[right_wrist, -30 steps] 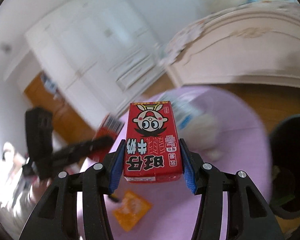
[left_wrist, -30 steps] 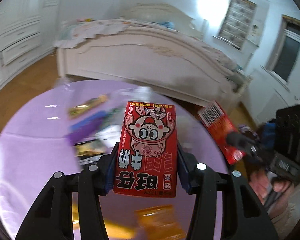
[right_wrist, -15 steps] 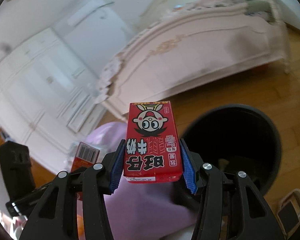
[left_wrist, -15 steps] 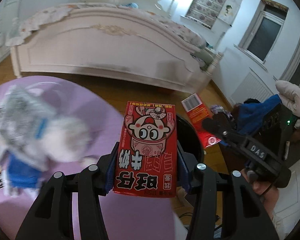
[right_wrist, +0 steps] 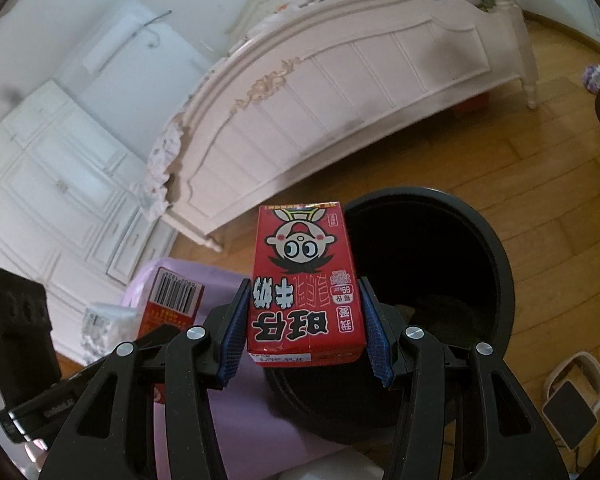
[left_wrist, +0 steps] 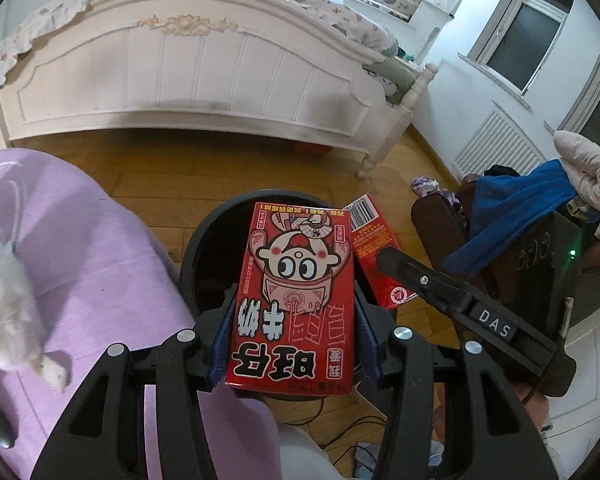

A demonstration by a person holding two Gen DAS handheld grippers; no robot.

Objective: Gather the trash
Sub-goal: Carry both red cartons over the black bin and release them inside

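My left gripper is shut on a red milk carton with a cartoon face and holds it over the black round trash bin. My right gripper is shut on a second red milk carton, held at the left rim of the same bin. In the left wrist view the right gripper and its carton hang over the bin's right side. In the right wrist view the left gripper's carton shows at the left.
A table with a purple cloth stands left of the bin, with crumpled white wrapping on it. A white bed lies behind on the wooden floor. A chair with blue cloth is at the right.
Both grippers swung from over the purple table to the black bin, each still gripping its red carton. The bin now lies right under them.
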